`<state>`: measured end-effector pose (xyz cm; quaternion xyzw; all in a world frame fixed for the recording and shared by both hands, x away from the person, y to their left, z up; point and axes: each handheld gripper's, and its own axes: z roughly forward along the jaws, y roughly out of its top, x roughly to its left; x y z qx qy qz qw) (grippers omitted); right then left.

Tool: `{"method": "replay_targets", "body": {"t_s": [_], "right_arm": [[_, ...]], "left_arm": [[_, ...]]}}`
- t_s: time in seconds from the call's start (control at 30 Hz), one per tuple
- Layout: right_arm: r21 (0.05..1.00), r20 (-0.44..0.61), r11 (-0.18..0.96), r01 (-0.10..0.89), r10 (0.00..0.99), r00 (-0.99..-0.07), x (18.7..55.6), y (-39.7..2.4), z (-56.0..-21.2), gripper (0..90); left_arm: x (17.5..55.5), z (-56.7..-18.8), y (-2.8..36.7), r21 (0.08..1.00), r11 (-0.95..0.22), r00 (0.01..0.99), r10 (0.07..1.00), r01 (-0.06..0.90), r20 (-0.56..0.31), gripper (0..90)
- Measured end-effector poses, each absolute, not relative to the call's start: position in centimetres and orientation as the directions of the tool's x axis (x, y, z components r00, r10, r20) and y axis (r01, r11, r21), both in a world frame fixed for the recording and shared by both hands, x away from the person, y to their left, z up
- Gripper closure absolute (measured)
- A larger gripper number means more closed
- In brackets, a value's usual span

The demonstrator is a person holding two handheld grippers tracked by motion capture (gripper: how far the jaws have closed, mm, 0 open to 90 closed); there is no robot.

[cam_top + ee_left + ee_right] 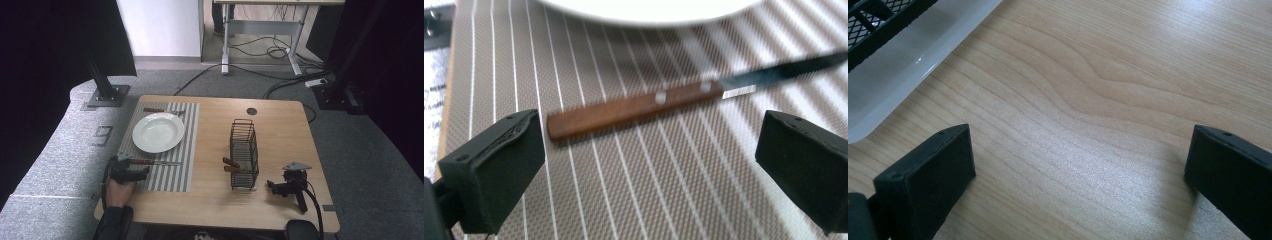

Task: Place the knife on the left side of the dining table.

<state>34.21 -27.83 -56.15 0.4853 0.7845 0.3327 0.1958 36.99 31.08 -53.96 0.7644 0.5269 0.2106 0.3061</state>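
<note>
**Place setting on a wooden table, both grippers spread wide**

Biggest thing first: a light wooden table point(280, 145) on grey carpet. Its left part carries a grey striped placemat point(172, 175), and a white plate point(158, 132) sits on the mat's far half. Near the table's middle stands a black wire cutlery basket point(244, 152) on a pale tray, with a couple of brown wooden handles point(230, 164) poking out its left side (can't tell what utensils they belong to).

On the mat, just on the person's side of the plate, lies a wooden-handled knife point(155, 162), blade pointing right. Another wooden-handled utensil point(162, 110) lies beyond the plate; too small to identify.

The left gripper point(131, 167) sits at the mat's near left corner, held by the person's hand point(119, 190). Its own view shows the jaws wide apart, the knife handle point(631, 107) lying flat ahead of them, untouched.

The right gripper point(280, 186) rests on bare wood right of the basket, jaws also spread, nothing between them.
</note>
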Motion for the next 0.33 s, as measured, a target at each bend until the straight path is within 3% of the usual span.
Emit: {"method": "replay_targets", "body": {"t_s": [0.33], "right_arm": [[0.712,0.016,0.307,0.631,0.892,-0.452,34.21,-27.84,-56.16,0.0]], "left_arm": [[37.02,-54.86,31.38,0.655,-0.278,0.369,0.93,0.703,-0.001,0.0]]}}
